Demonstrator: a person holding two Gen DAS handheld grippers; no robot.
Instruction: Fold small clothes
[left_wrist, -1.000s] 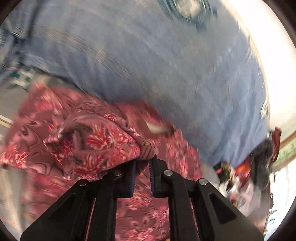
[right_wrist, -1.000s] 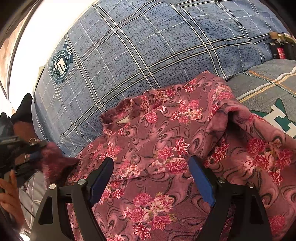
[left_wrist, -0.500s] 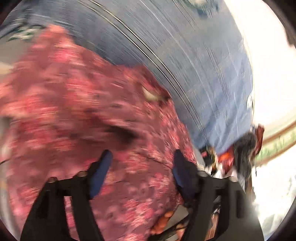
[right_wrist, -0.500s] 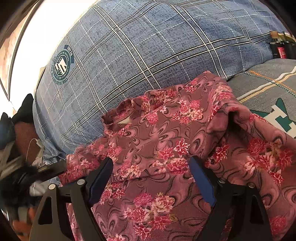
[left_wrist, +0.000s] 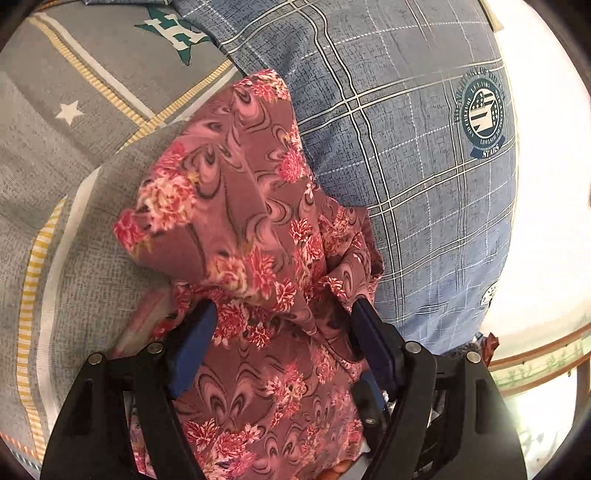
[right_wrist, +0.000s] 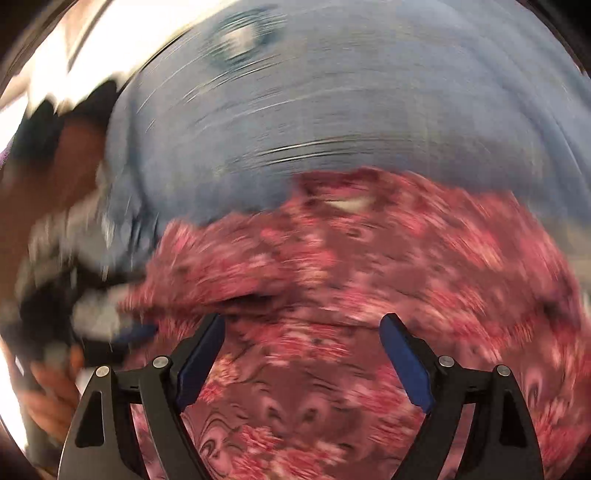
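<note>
A maroon garment with a pink flower print (left_wrist: 240, 206) lies bunched on the bed, one part folded over into a long flap. My left gripper (left_wrist: 283, 314) is open just above its near end, the cloth running loosely between and under the blue pads (left_wrist: 192, 343) without being pinched. The right wrist view is smeared by motion. There my right gripper (right_wrist: 303, 321) stands wide open over the same garment (right_wrist: 369, 266), nothing pinched. The left gripper (right_wrist: 92, 321) and the hand holding it show as a blur at the left edge.
A blue checked pillow (left_wrist: 406, 166) with a round badge (left_wrist: 484, 114) lies right behind the garment. A grey bedsheet (left_wrist: 66, 166) with yellow stripes and a white star spreads to the left. A bright window fills the right edge.
My left gripper let go of the garment fold it was pinching, opened wide and swung round over the cloth. My right gripper stayed open and has started moving fast, blurring its view.
</note>
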